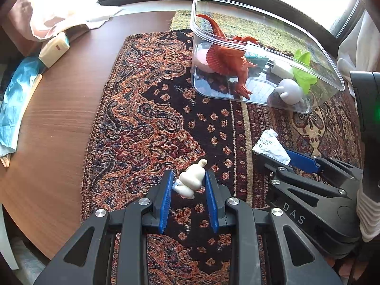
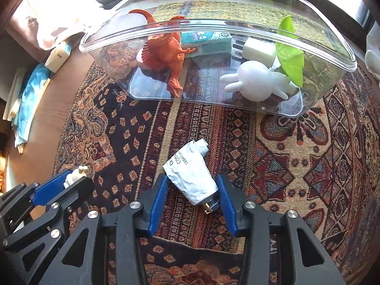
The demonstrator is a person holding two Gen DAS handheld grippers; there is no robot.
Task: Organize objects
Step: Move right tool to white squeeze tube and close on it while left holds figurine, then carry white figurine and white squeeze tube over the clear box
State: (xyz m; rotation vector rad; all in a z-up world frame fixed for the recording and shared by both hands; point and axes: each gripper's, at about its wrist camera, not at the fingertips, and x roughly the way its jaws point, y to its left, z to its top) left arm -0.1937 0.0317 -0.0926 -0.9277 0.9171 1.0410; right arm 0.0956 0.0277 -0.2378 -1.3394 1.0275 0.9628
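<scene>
A small white figurine lies on the patterned rug between the blue pads of my left gripper; the jaws are open, close on both sides of it. It also shows in the right wrist view. A crumpled white tube lies on the rug between the pads of my right gripper, which is open around it. The tube shows in the left wrist view too. A clear plastic bin beyond holds an orange dinosaur, a white rabbit toy and a green piece.
The rug covers a brown wooden table. At the table's left edge lie blue paper, a small white box and a pale cloth. A window frame runs behind the bin.
</scene>
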